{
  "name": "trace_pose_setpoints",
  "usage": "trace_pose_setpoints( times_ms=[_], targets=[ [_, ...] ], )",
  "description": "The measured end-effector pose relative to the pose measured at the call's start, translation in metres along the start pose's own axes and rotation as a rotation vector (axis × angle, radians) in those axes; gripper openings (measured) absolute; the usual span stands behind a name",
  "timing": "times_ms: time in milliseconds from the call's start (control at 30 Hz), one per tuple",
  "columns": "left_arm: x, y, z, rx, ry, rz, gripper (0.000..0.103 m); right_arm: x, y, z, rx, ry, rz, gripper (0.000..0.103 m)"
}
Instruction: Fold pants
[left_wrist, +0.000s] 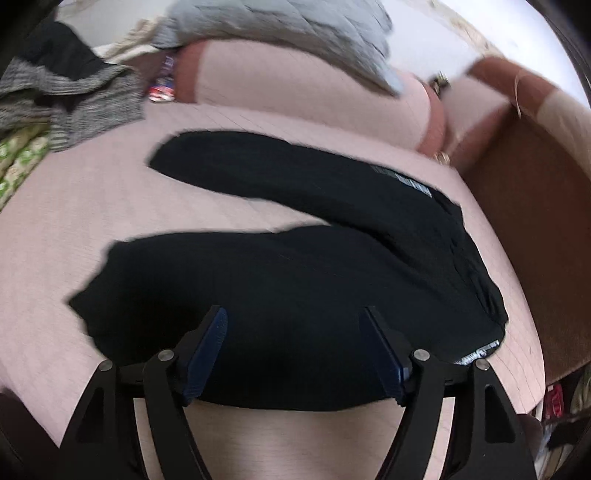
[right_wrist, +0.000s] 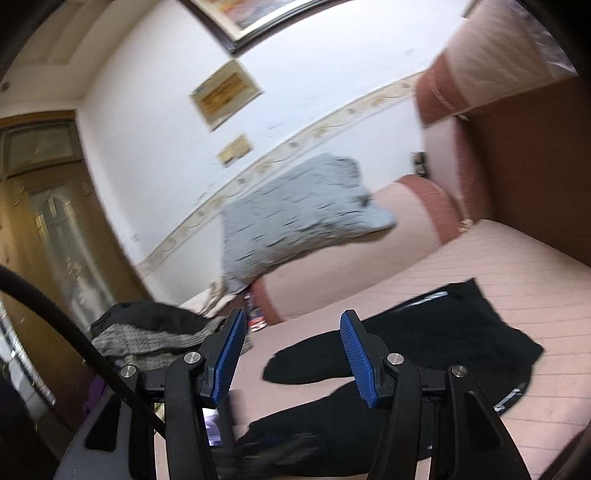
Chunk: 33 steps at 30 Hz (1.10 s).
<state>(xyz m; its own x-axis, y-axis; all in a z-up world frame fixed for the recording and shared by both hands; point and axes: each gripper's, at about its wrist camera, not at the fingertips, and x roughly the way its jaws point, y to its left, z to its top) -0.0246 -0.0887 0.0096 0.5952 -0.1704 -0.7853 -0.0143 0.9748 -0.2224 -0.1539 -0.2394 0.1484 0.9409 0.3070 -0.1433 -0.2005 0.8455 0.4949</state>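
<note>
Black pants (left_wrist: 295, 266) lie spread flat on the pink sofa seat (left_wrist: 74, 229), both legs pointing left and the waistband with white lettering at the right. My left gripper (left_wrist: 295, 325) is open and empty, hovering above the near leg. In the right wrist view the same pants (right_wrist: 424, 339) lie low and to the right. My right gripper (right_wrist: 291, 332) is open and empty, above the leg ends.
A grey quilted cushion (right_wrist: 295, 218) leans on the sofa back (left_wrist: 295, 88). A pile of grey and black clothes (left_wrist: 62, 96) lies at the left end of the seat. A brown armrest (left_wrist: 535, 240) bounds the right side. A wooden door (right_wrist: 55, 221) stands at the far left.
</note>
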Motion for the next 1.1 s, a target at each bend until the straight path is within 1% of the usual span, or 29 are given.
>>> trace_pose_setpoints(
  times_ms=[67, 200, 233, 300, 400, 433, 467, 500, 533, 600, 667, 733, 800, 833, 867, 900, 933, 967, 1000, 1033, 1067, 1100],
  targets=[
    [0.011, -0.021, -0.008, 0.029, 0.051, -0.008, 0.074, 0.002, 0.013, -0.007, -0.018, 0.008, 0.014, 0.058],
    [0.021, -0.047, -0.032, 0.078, 0.111, -0.026, 0.074, 0.012, 0.018, -0.021, 0.033, 0.032, 0.059, 0.058],
    [0.023, -0.051, -0.039, 0.090, 0.125, -0.034, 0.074, 0.018, 0.019, -0.025, 0.053, 0.050, 0.065, 0.058],
    [0.028, -0.058, -0.051, 0.105, 0.158, -0.076, 0.074, 0.022, 0.016, -0.033, 0.081, 0.082, 0.065, 0.058],
    [0.034, -0.051, -0.061, 0.111, 0.195, -0.121, 0.074, 0.035, 0.004, -0.042, 0.137, 0.183, 0.042, 0.058],
    [0.034, -0.044, -0.061, 0.105, 0.196, -0.131, 0.074, 0.038, -0.001, -0.042, 0.145, 0.198, 0.030, 0.058],
    [0.031, -0.033, -0.059, 0.092, 0.196, -0.140, 0.074, 0.039, -0.008, -0.040, 0.142, 0.205, 0.001, 0.059],
    [0.027, -0.022, -0.057, 0.080, 0.188, -0.137, 0.074, 0.039, -0.015, -0.038, 0.137, 0.208, -0.029, 0.064],
    [0.020, -0.008, -0.054, 0.065, 0.164, -0.129, 0.074, 0.039, -0.024, -0.035, 0.134, 0.211, -0.061, 0.070],
    [0.005, 0.026, -0.042, 0.027, 0.098, -0.088, 0.074, 0.040, -0.046, -0.031, 0.130, 0.223, -0.138, 0.072],
    [-0.008, 0.073, -0.030, -0.049, 0.037, -0.012, 0.074, 0.041, -0.069, -0.033, 0.107, 0.250, -0.227, 0.072],
    [-0.014, 0.118, -0.021, -0.138, 0.002, 0.075, 0.074, 0.042, -0.091, -0.043, 0.078, 0.269, -0.325, 0.072],
    [-0.013, 0.169, -0.017, -0.263, 0.009, 0.179, 0.074, 0.045, -0.109, -0.051, 0.064, 0.304, -0.391, 0.072],
    [-0.009, 0.186, -0.016, -0.303, 0.026, 0.200, 0.074, 0.046, -0.117, -0.056, 0.067, 0.328, -0.407, 0.072],
    [-0.004, 0.196, -0.016, -0.318, 0.049, 0.211, 0.074, 0.048, -0.123, -0.060, 0.079, 0.342, -0.413, 0.072],
    [0.001, 0.204, -0.015, -0.318, 0.072, 0.211, 0.074, 0.050, -0.128, -0.065, 0.093, 0.354, -0.412, 0.072],
    [0.004, 0.203, -0.013, -0.297, 0.071, 0.211, 0.078, 0.051, -0.132, -0.068, 0.107, 0.368, -0.404, 0.072],
    [0.005, 0.197, -0.011, -0.255, 0.062, 0.217, 0.085, 0.053, -0.134, -0.071, 0.116, 0.384, -0.392, 0.072],
    [0.008, 0.192, -0.008, -0.221, 0.065, 0.209, 0.085, 0.056, -0.135, -0.074, 0.117, 0.398, -0.382, 0.072],
    [0.014, 0.182, -0.007, -0.174, 0.071, 0.183, 0.085, 0.058, -0.134, -0.075, 0.113, 0.405, -0.377, 0.072],
    [0.016, 0.177, -0.007, -0.151, 0.064, 0.181, 0.070, 0.059, -0.133, -0.076, 0.105, 0.407, -0.373, 0.072],
    [0.019, 0.171, -0.006, -0.129, 0.055, 0.207, 0.030, 0.058, -0.130, -0.077, 0.095, 0.406, -0.372, 0.072]
  ],
)
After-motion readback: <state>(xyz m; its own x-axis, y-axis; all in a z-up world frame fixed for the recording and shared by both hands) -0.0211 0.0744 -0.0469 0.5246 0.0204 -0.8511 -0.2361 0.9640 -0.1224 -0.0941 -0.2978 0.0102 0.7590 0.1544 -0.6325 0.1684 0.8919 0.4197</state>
